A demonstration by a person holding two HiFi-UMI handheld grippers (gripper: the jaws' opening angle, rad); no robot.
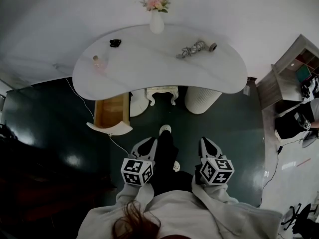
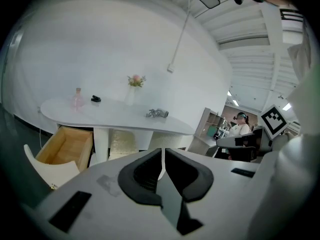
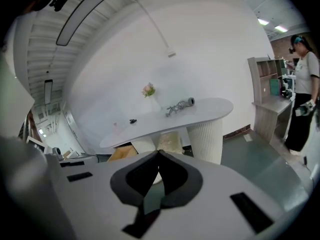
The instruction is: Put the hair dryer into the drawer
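Head view: hair dryer (image 1: 195, 49) lies on the white desk (image 1: 149, 76), right of centre, its cord bunched beside it. Drawer (image 1: 110, 111) under the desk's left end stands pulled open, wooden inside. Left gripper (image 1: 150, 143) and right gripper (image 1: 206, 142) are low in front of the person, well apart from the desk and aimed toward it. Left gripper view: jaws closed tip to tip, holding nothing. Right gripper view: same, jaws together and empty. Flower vase (image 1: 156, 22) at the desk's back edge, pink bottle (image 1: 98, 61) near its left end.
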